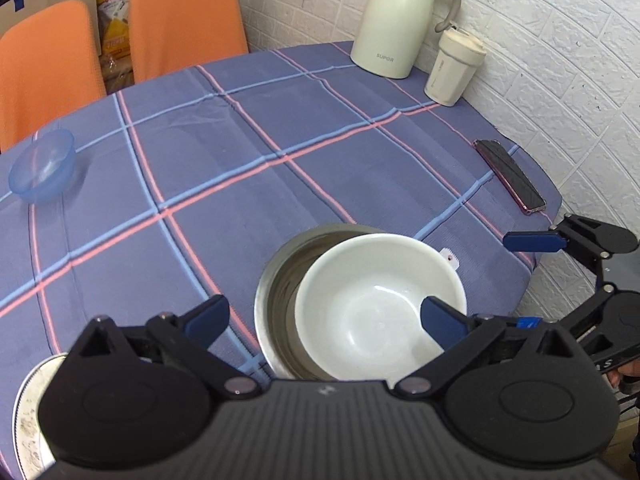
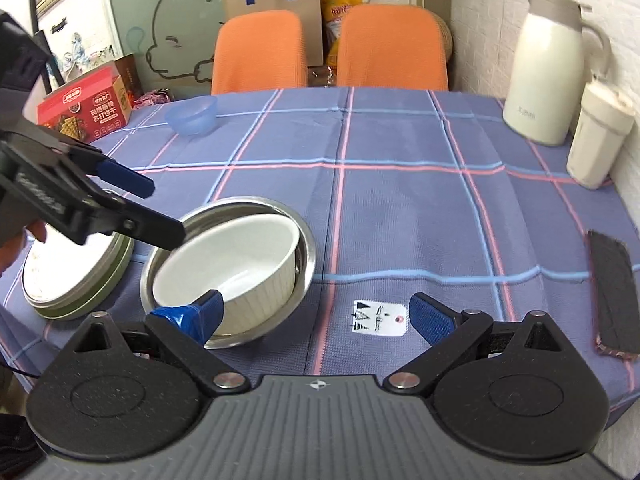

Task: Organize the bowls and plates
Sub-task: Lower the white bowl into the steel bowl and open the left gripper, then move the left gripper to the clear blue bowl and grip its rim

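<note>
A white bowl (image 1: 372, 304) (image 2: 240, 252) sits tilted inside a steel bowl (image 1: 276, 280) (image 2: 306, 252) near the table's front edge. My left gripper (image 1: 324, 320) (image 2: 156, 208) is open above the bowls, its right finger over the white bowl's rim. My right gripper (image 2: 316, 314) (image 1: 532, 280) is open just right of the bowls, with its left finger by the white bowl's near rim. A translucent blue bowl (image 1: 42, 166) (image 2: 192, 114) stands at the far left. A white plate stacked on a green-rimmed plate (image 2: 76, 280) (image 1: 28, 412) lies left of the steel bowl.
A cream thermos jug (image 1: 396, 20) (image 2: 548, 68) and a lidded cup (image 1: 454, 68) (image 2: 596, 136) stand by the brick wall. A phone (image 1: 510, 176) (image 2: 614, 300) lies at the right edge. Two orange chairs (image 2: 328, 48) are behind the table. A red cracker box (image 2: 86, 102) is at the left.
</note>
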Tool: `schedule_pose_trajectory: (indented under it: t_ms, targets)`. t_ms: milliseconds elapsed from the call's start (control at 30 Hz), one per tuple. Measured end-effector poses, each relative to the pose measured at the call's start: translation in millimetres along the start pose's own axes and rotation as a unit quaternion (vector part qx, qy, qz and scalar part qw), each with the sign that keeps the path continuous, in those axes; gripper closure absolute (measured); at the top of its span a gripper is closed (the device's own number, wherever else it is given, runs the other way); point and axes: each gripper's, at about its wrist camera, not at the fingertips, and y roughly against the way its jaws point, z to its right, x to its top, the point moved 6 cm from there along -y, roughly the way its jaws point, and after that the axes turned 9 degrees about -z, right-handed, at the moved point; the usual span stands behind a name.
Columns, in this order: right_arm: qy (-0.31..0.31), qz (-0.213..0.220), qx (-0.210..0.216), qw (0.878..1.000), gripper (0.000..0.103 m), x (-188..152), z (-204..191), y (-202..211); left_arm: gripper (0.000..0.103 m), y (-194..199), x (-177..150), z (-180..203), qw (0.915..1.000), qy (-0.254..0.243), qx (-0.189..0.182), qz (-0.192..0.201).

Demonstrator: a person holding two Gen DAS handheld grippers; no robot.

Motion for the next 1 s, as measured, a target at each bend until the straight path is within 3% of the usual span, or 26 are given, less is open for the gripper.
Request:
schedule_pose_trajectory:
  t_ms: [167, 433, 833, 1000]
  targets:
    - [-0.008, -0.014, 0.007, 1.000, 0.016, -2, -1, -15, 0.003, 0, -4, -7, 1.0000, 0.009, 0.004, -0.002]
    - [0.008, 0.029, 0.018, 0.999, 0.016, 22, -14, 6, 0.003, 22, -4, -42, 0.9986, 0.044, 0.019, 0.024]
    - [0.078, 0.012, 0.053, 0.995, 0.016, 100, -84, -47, 0.003, 57, -33, -185, 0.9824, 0.163, 0.084, 0.037]
    - [0.104, 0.002, 0.061, 0.993, 0.016, 146, -118, -83, 0.003, 54, -23, -233, 0.9746, 0.194, 0.103, 0.047]
